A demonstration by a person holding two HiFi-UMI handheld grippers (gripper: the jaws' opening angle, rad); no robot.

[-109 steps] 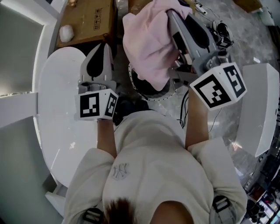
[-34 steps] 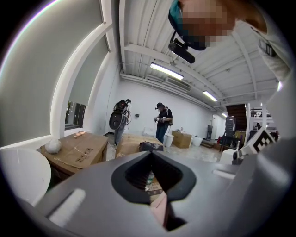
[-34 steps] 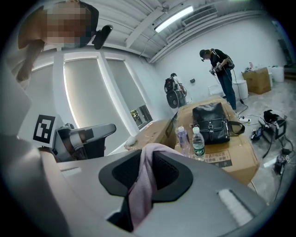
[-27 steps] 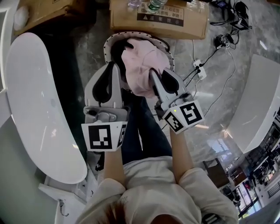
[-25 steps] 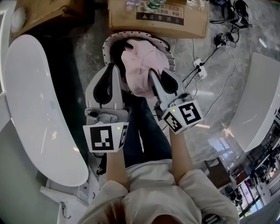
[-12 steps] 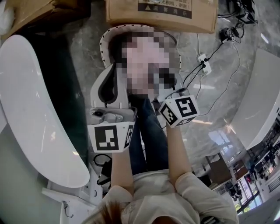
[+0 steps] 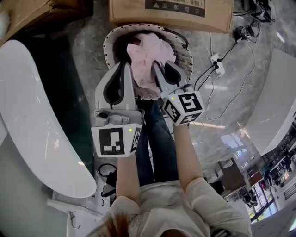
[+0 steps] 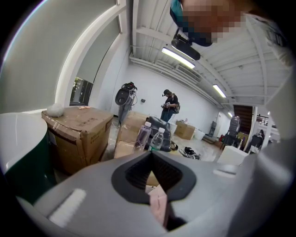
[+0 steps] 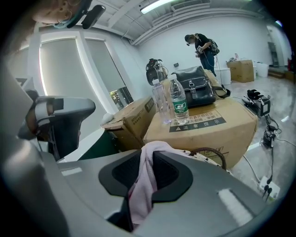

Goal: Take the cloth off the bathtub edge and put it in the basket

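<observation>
Pink cloth (image 7: 147, 54) is bunched over the open mouth of the basket (image 7: 185, 54). Most of it is inside the rim, and its near edge reaches the basket's near rim. Can't tell if it rests on the bottom.

Your right gripper (image 7: 159, 68) is clamped on it. The jaws are nearly together, with a fold of pink running up through them and draping over the tips. Your left gripper (image 7: 123, 66) is just left of the bunch. Its jaws are narrow too, with a thin strip of the cloth caught in the slit between them. Both grippers point away from you and down, tips over the basket's near half.

The basket stands on the grey floor (image 7: 92, 41), just near of a cardboard box (image 7: 171, 13). The right gripper view shows two bottles (image 9: 178, 104) and a black bag (image 9: 198, 87) on top of that box. The bathtub (image 7: 37, 115) is off to the left, well apart from the cloth. A power strip (image 7: 215, 65) and cables lie on the floor right of the basket.
</observation>
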